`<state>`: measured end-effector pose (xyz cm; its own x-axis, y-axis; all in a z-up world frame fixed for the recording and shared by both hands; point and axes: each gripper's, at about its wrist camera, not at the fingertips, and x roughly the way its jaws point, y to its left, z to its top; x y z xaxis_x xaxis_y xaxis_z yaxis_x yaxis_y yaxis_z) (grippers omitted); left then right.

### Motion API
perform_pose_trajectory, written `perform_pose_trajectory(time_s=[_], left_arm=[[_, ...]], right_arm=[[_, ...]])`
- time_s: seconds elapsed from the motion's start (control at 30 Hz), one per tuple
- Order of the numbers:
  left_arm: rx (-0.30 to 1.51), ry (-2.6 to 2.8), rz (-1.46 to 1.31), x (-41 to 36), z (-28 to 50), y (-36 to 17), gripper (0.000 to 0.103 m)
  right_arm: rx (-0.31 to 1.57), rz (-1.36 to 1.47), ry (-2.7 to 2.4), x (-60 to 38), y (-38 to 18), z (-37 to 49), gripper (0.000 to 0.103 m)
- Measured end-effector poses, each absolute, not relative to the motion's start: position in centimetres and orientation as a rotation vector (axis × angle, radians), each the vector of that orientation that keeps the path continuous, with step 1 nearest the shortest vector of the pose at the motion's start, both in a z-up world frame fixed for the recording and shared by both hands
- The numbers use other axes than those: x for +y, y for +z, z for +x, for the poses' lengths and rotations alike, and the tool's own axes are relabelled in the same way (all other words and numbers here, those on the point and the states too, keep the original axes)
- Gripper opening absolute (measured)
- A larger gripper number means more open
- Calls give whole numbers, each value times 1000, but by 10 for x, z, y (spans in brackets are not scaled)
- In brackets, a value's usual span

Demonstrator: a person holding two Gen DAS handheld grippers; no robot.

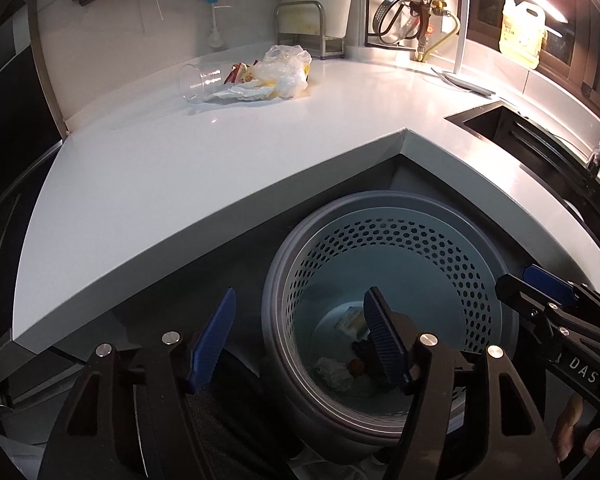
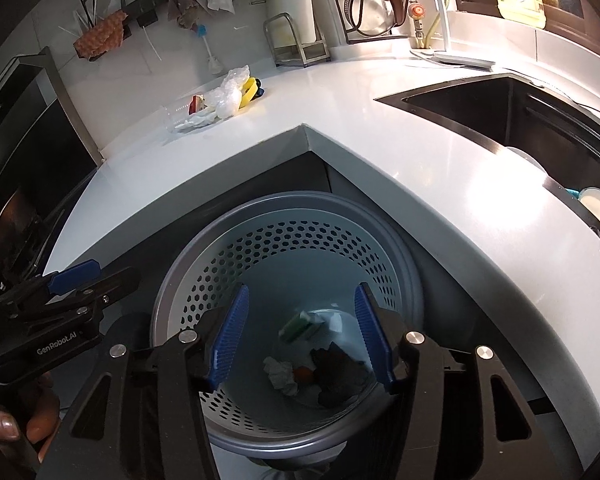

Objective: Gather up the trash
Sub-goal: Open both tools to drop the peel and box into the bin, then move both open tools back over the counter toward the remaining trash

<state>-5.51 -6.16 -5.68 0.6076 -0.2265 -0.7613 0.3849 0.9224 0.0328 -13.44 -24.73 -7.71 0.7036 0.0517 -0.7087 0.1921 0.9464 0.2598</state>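
Observation:
A grey bin (image 1: pixel 420 240) (image 2: pixel 260 248) with a perforated wall stands on the floor in the counter's inner corner. At its bottom lie crumpled paper (image 2: pixel 280 372), a dark wrapper (image 2: pixel 336 372), a small orange piece (image 2: pixel 304 374) and a blurred green-and-white packet (image 2: pixel 300 326). My right gripper (image 2: pixel 302 288) hangs over the bin's mouth, open, nothing between its blue pads. My left gripper (image 1: pixel 300 296) is open and empty over the bin's left rim. Far back on the counter lie a tipped clear cup (image 1: pixel 198 82) (image 2: pixel 176 118), a plastic bag (image 1: pixel 284 68) (image 2: pixel 230 92) and wrappers.
The white counter (image 1: pixel 180 168) wraps round the bin on both sides. A dark sink (image 2: pixel 500 108) lies at the right with dishes beside it. A metal rack (image 1: pixel 300 28), hanging cloths and a pot holder line the back wall. A hand (image 2: pixel 4 424) holds the left gripper.

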Motion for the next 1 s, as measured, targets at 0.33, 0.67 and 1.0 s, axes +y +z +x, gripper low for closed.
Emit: perform_pose_trajectory(time_s=[0.33,0.67,1.0], left_arm=[[850,-334,204,-63,-49,-59,71],[821,-271,172,-56,-18,-37,78],[693,-206,117,-41,31,20,86]], right_arm=[[804,341,-74,-249,-82,-127,53],[771,298,-60,-244,-58,-101,60],[669,260,-30,-241,-15,-45,68]])
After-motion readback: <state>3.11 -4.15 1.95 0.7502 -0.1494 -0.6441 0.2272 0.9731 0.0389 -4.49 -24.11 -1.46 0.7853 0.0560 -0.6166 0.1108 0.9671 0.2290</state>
